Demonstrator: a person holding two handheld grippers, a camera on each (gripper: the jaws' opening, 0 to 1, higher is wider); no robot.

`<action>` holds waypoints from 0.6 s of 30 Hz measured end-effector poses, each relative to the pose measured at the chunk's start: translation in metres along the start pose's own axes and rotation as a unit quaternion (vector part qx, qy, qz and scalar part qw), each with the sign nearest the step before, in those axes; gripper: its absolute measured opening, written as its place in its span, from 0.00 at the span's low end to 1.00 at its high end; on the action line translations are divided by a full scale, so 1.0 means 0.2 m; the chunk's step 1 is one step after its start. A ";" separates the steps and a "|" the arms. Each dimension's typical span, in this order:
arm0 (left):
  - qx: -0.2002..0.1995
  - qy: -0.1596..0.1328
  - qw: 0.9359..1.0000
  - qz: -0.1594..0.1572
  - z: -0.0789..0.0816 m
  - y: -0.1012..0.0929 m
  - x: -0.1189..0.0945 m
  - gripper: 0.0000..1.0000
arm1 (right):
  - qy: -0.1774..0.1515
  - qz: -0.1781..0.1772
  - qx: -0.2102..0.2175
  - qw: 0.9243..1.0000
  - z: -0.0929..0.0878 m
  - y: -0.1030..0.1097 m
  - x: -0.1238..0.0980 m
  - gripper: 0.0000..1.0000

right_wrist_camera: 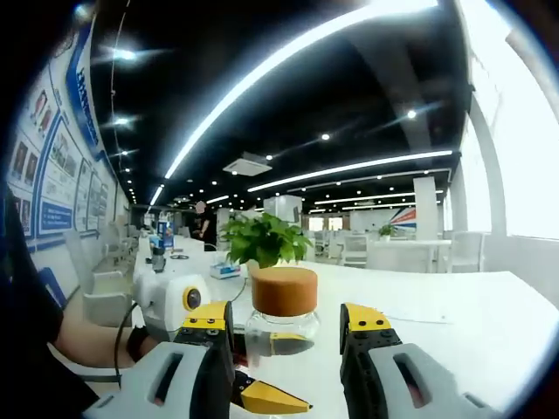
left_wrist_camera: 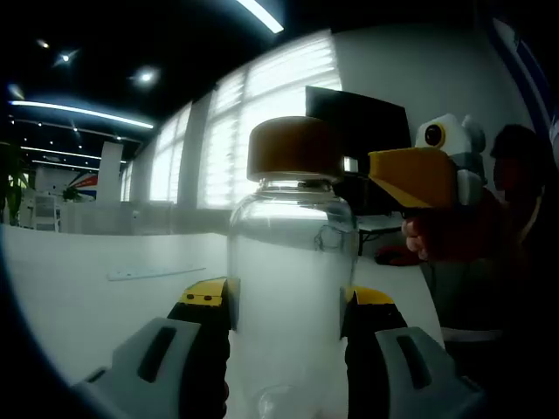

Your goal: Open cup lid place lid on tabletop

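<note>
White bench (left_wrist_camera: 79,297) stretched bare around the clear glass cup (left_wrist_camera: 291,288), apparently empty, which my left hand-held gripper (left_wrist_camera: 288,305) clasped at both sides, while my right hand-held gripper (right_wrist_camera: 286,325) stood wide before its brown lid (right_wrist_camera: 284,291).

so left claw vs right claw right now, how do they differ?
The left claw is shut on the glass cup, its jaws pressing the cup's sides; the right claw is open, with gaps either side of the brown lid. The left claw sits at the cup's body, the right claw up at lid height. Both have yellow-tipped grey jaws.
</note>
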State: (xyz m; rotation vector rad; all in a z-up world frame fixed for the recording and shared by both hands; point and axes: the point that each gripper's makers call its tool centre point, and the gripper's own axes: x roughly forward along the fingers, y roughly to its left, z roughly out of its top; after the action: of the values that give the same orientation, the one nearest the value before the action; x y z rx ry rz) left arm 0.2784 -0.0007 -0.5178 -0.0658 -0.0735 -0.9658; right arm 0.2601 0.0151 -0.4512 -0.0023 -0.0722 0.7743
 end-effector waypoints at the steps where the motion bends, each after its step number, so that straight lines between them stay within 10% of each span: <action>1: 0.000 0.000 1.000 0.000 0.00 0.01 0.00 0.43 | -0.001 -0.002 0.000 1.000 0.00 0.00 0.01 0.43; 18: -0.002 0.002 1.000 0.000 0.00 0.03 0.02 0.43 | 0.008 -0.017 0.001 1.000 0.01 0.00 0.13 0.39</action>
State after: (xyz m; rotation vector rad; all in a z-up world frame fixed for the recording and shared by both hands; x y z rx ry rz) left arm 0.2851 -0.0006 -0.5183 -0.0685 -0.0685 -0.9651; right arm 0.2796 0.0331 -0.4477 -0.0046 -0.0563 0.7411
